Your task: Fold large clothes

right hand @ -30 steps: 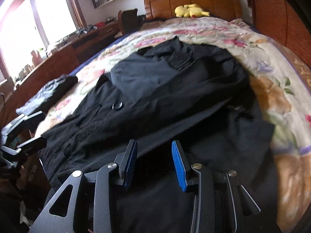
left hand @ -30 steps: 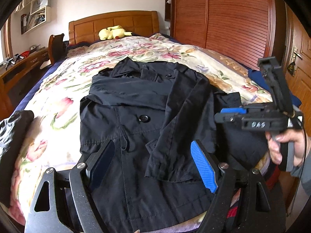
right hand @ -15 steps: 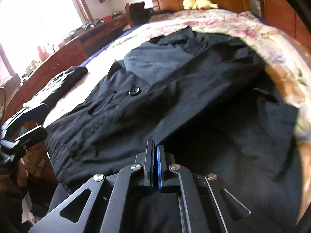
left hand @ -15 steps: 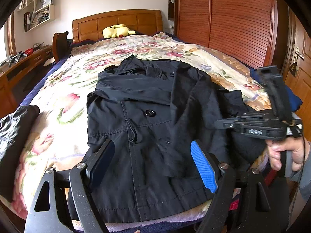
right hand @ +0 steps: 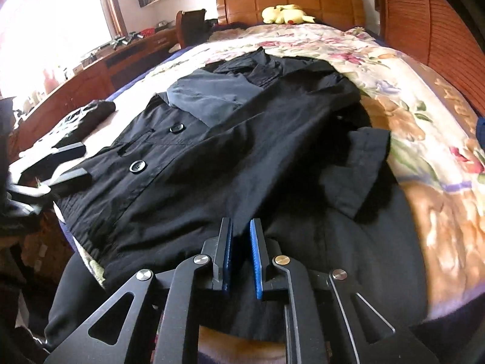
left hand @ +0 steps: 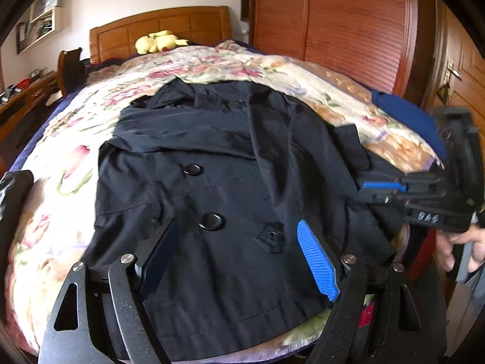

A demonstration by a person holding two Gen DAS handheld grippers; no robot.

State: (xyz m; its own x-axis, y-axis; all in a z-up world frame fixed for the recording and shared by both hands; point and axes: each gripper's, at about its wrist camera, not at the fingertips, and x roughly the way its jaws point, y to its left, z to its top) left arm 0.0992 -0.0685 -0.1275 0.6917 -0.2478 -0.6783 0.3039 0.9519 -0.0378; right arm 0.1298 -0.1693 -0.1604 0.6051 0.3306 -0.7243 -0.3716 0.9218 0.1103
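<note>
A large black coat [left hand: 218, 188] lies face up on the flowered bed, hem towards me, its sleeves folded in over the front. It also shows in the right wrist view [right hand: 242, 157]. My left gripper [left hand: 239, 254] is open wide, low over the coat's hem beside a big button [left hand: 212, 220]. My right gripper [right hand: 241, 242] has its jaws a narrow gap apart, with a fold of the coat's right edge between them; whether they pinch it is unclear. The right gripper also shows in the left wrist view [left hand: 382, 189], and the left one in the right wrist view [right hand: 69, 163].
The flowered bedspread [left hand: 303, 72] covers the bed, with a yellow plush toy [left hand: 157, 41] at the wooden headboard. A dark folded garment [right hand: 88, 118] lies on the bed's left side. A blue cloth [left hand: 406, 118] lies at the right edge. A wooden wardrobe [left hand: 333, 24] stands on the right, a desk [right hand: 91, 72] on the left.
My right gripper shut half a second ago and now stands a narrow gap apart at the coat's right edge. My left gripper has moved lower and closer to the hem, still open.
</note>
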